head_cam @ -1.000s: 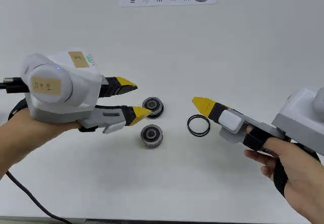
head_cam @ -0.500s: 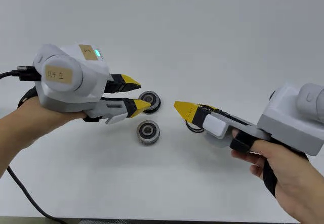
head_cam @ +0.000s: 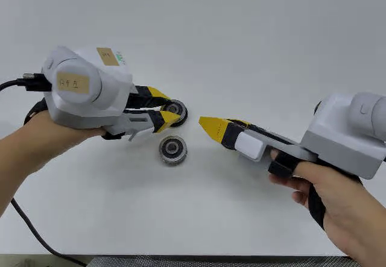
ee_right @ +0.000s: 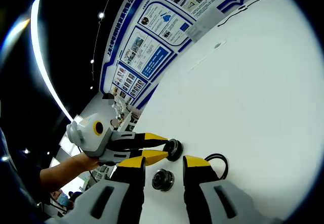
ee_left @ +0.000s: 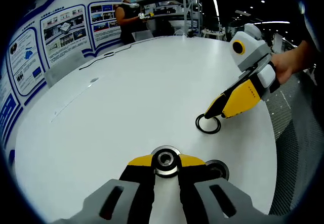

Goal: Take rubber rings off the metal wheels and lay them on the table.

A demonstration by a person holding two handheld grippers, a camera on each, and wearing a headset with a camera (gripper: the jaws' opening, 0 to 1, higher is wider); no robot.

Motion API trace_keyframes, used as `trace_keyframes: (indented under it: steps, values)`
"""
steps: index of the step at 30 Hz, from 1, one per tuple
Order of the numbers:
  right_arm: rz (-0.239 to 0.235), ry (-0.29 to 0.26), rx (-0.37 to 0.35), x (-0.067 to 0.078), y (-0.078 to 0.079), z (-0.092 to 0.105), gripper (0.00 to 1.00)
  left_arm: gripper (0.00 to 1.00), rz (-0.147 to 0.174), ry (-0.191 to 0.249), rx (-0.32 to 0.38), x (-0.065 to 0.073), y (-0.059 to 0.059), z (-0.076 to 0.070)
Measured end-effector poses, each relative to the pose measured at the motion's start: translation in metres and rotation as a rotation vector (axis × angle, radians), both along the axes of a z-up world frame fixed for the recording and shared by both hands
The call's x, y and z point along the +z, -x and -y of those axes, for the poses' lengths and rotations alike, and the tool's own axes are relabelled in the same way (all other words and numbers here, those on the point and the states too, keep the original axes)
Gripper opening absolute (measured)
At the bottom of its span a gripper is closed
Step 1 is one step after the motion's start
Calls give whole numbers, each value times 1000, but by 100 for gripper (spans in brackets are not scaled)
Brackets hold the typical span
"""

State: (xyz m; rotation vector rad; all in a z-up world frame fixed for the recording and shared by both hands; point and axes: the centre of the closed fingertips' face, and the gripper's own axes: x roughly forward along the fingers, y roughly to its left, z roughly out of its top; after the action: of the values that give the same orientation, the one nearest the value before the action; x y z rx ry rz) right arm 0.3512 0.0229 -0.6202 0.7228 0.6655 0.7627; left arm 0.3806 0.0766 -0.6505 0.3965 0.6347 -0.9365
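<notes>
Two metal wheels with black rubber rings lie on the white table [head_cam: 253, 50]. My left gripper [head_cam: 166, 105] has its yellow jaws against both sides of the far wheel [head_cam: 177, 109], shut on it; the left gripper view shows this wheel [ee_left: 165, 159] held between the tips. The near wheel [head_cam: 173, 149] lies free in front of it. One loose black rubber ring [ee_left: 208, 124] lies flat on the table under the tip of my right gripper [head_cam: 210, 126]. That gripper is open, holds nothing, and points at the wheels. Its own view shows the ring [ee_right: 218, 166] beside its right jaw.
A black cable [head_cam: 30, 231] trails from the left gripper off the table's front edge [head_cam: 181, 258]. Wall posters and a standing person [ee_left: 126, 11] lie beyond the far side of the table.
The left gripper has slid forward and closed its jaws onto the far wheel. The right gripper has moved left toward the wheels and now covers the loose ring in the head view.
</notes>
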Motion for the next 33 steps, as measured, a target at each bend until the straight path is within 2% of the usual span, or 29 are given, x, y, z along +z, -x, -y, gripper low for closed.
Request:
trace_keyframes:
  steps: [2,4,6,8,14,18,20,23,27,28,29,33]
  values:
    - [-3,-6,2,1,0,-1,30,17,-5,4,8,0,-1,-1]
    - [-5,-9,7,1,1,-3,30,16,-27,16,12,-1,1,0]
    - [0,-13,22,2,4,-6,30,16,-22,10,5,-1,1,0]
    - [-3,-18,32,2,6,-8,30,16,-32,9,11,-2,2,-1]
    - [-5,-31,44,4,8,-14,30,14,-20,-1,-3,-1,1,-1]
    - [-8,-48,42,7,2,-15,30,14,-15,-3,-14,-1,1,-1]
    - [20,-70,65,13,-2,-17,30,13,-13,-22,-31,-2,1,-1]
    - [29,-84,106,17,-5,-21,37,13,-17,-40,-54,-2,2,0]
    - [23,-71,137,14,-13,-28,52,13,-20,-46,-68,-2,2,-1]
    - [-10,-72,156,11,-13,-31,55,12,-19,-45,-69,-2,1,-1]
    - [-23,-72,167,8,-13,-33,57,12,-18,-44,-69,-2,1,-1]
    - [-49,-68,192,1,-18,-44,61,12,-16,-44,-75,-3,1,-1]
